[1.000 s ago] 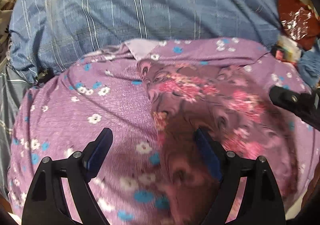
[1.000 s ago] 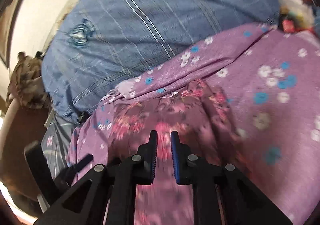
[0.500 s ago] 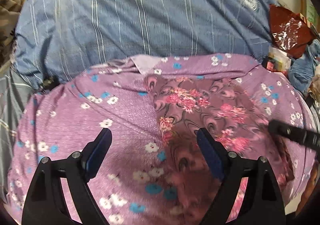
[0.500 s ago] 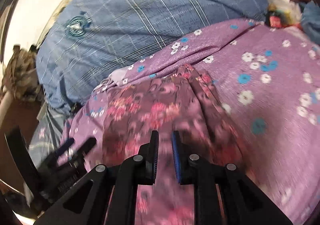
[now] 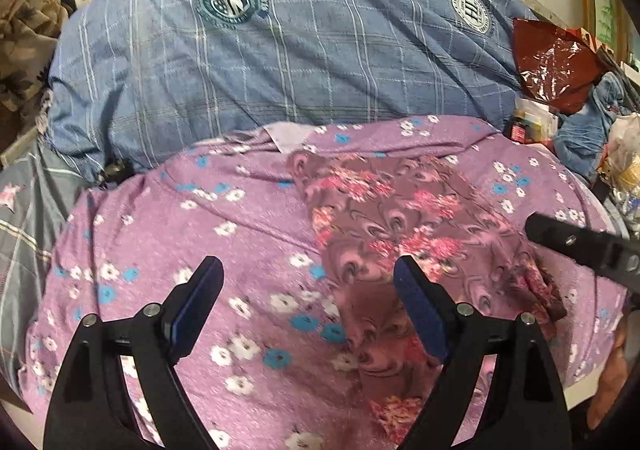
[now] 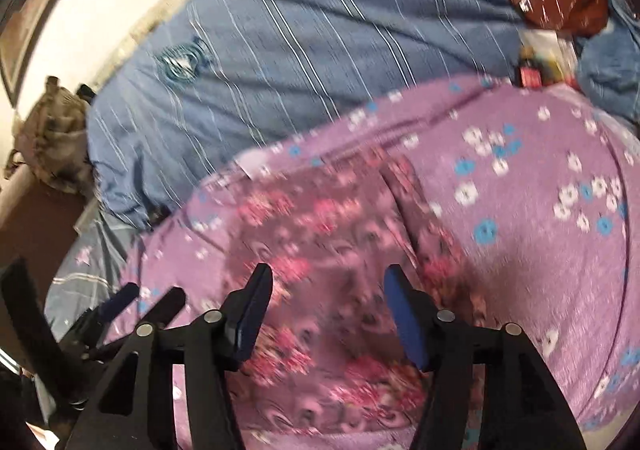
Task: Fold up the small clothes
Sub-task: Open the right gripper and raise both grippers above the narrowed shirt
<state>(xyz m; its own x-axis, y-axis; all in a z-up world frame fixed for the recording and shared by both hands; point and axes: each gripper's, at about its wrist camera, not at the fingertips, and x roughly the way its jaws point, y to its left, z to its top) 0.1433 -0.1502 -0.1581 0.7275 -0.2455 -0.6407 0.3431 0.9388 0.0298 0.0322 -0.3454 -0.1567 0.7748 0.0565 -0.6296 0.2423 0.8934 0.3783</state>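
Mauve floral garment [image 5: 404, 218] flat on purple sheet [image 5: 168, 234], left gripper [image 5: 308, 282] and right gripper [image 6: 328, 290] both released

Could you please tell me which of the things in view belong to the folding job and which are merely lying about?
Part of the job:
mauve floral garment
left gripper, open
right gripper, open

Lying about:
purple flowered sheet
blue checked quilt
red foil bag
camouflage cloth
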